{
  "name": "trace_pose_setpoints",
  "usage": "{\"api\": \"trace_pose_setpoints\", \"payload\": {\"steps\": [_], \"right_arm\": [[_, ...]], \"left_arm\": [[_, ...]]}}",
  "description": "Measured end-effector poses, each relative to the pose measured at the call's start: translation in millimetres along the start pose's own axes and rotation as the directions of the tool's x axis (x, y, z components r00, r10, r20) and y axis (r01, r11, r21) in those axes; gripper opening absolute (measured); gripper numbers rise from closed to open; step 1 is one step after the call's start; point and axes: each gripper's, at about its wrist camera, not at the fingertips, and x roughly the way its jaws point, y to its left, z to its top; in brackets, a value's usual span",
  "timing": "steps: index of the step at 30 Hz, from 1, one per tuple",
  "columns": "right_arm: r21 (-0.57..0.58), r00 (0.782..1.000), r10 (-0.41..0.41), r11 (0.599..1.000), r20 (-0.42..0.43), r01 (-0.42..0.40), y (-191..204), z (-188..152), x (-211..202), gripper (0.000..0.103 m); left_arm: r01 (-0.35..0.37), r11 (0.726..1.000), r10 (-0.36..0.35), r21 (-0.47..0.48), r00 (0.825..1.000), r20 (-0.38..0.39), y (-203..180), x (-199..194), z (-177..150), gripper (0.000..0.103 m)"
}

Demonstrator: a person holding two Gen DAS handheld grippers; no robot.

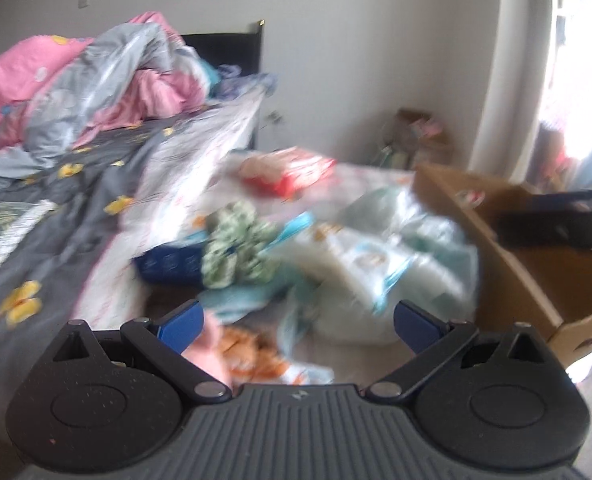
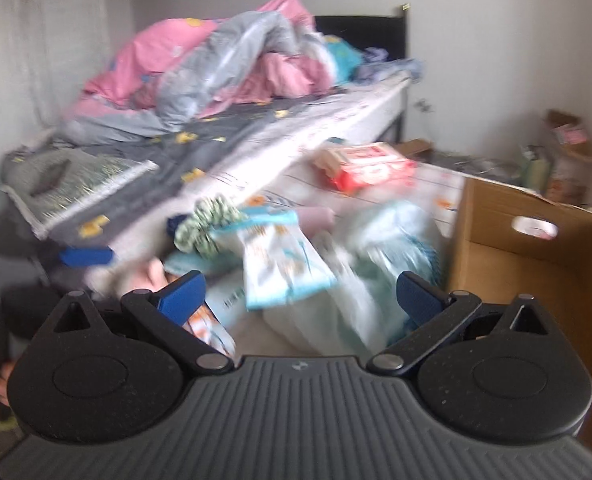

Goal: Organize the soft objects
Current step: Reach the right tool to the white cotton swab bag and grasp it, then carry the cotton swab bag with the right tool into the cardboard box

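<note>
A heap of soft things lies on the floor beside the bed: a green-and-white patterned cloth, clear plastic packs of pale blue items, a blue-and-white packet, a pink piece and an orange-patterned piece. A red-and-white pack lies farther back. My left gripper is open and empty above the heap. My right gripper is open and empty above it too. Both views are blurred.
An open cardboard box stands right of the heap. The bed on the left carries a crumpled pink-and-grey quilt. More clutter sits by the far wall.
</note>
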Motion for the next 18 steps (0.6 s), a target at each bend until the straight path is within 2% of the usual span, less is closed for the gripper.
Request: {"api": "trace_pose_setpoints", "payload": {"steps": [2,6,8,10,14,18], "right_arm": [[0.025,0.994,0.107,0.994,-0.014,-0.107,-13.5,19.8,12.9,0.102],[0.057,0.961,0.262,0.964,-0.086,-0.258,-35.0,51.0,57.0,0.1],[0.091,0.935,0.329,0.944,-0.135,-0.318,-44.5,60.0,82.4,0.095],[0.136,0.897,0.393,0.918,-0.204,-0.372,-51.0,64.3,115.3,0.091],[0.233,0.834,0.448,0.891,-0.322,-0.389,-64.7,60.6,174.7,0.089],[0.336,0.781,0.499,0.859,-0.376,-0.388,-85.1,49.5,217.1,0.089]], "left_arm": [[0.04,0.998,-0.04,-0.039,0.999,-0.004,-0.1,8.6,4.4,0.099],[0.12,0.981,-0.123,-0.152,0.992,-0.012,5.3,30.2,13.2,0.091],[0.133,0.972,-0.139,-0.196,0.99,-0.016,7.3,40.1,16.7,0.084],[0.126,0.966,-0.139,-0.226,0.989,-0.041,9.6,51.9,20.5,0.077],[0.133,0.95,-0.163,-0.284,0.983,-0.085,14.3,74.6,26.7,0.074],[0.13,0.948,-0.172,-0.289,0.978,-0.122,14.0,93.9,31.3,0.074]]}}
